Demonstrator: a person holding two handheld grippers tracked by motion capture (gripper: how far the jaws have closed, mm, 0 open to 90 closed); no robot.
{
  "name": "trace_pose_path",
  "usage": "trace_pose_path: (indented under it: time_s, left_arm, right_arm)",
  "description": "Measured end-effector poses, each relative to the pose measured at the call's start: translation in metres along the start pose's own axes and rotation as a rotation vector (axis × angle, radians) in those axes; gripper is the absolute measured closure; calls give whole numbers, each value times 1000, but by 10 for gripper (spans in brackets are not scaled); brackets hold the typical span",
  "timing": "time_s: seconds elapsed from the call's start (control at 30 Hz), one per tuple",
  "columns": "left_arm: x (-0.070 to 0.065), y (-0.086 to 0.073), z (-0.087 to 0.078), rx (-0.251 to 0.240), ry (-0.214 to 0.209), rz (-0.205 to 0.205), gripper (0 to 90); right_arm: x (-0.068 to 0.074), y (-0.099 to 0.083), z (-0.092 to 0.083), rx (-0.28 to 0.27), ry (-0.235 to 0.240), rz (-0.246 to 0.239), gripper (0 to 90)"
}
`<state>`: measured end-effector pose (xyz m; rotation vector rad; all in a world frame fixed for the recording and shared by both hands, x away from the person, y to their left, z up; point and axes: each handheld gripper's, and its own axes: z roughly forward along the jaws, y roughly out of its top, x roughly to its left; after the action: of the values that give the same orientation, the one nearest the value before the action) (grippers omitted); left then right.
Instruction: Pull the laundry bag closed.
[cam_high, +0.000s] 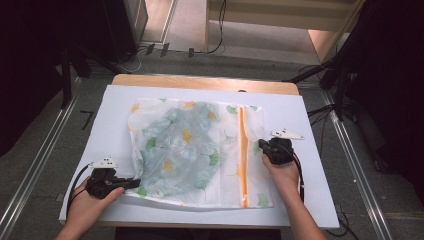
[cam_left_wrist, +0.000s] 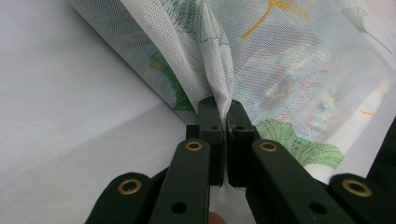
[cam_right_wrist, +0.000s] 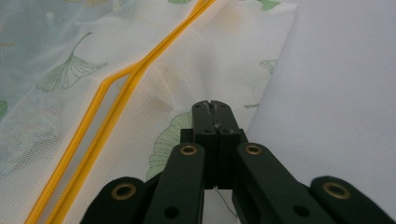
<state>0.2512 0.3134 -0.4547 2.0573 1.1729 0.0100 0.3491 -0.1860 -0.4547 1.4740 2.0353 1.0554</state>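
Left gripper (cam_left_wrist: 223, 105): jaws clamped on a gathered fold at the near-left corner of the white leaf-printed mesh laundry bag (cam_high: 200, 150).
Right gripper (cam_right_wrist: 214, 106): jaws pinched together on the bag's right edge, just beyond the orange zipper (cam_high: 243, 155).
Bag: flat mid-table on the white table cover (cam_high: 310, 190), patterned cloth inside.
Key relation: the bag spans between both grippers; the zipper runs near-to-far, closer to the right hand (cam_high: 283, 172).

A white sheet (cam_high: 310, 150) covers the wooden table (cam_high: 200, 81) on grey floor (cam_high: 280, 65).
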Motion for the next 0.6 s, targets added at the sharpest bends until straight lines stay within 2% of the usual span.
trace_pose_path:
  time_s: [0.1,0.2,0.23,0.33,0.4,0.47,0.6]
  left_arm:
    - [0,-1,-1,-21,-11,6,866]
    - [1,-3,-4,-54,-25,1,695]
    - [0,-3,-6,-67,-19,3,636]
    - [1,-3,-13,-122,1,-2,541]
    - [2,-3,-17,-157,41,-8,491]
    - [2,-1,-22,-189,97,-4,459]
    - [8,0,-32,-245,160,-16,429]
  right_arm:
    - [0,-1,0,5,1,0,900]
    - [-3,-1,-1,-7,23,24,900]
    - [-4,-1,-1,-11,34,28,829]
    - [-4,-1,-5,-20,53,28,593]
    - [-2,-4,-11,-33,50,14,515]
    - [-1,-8,-16,-31,58,10,465]
    - [0,-20,-30,-41,63,10,430]
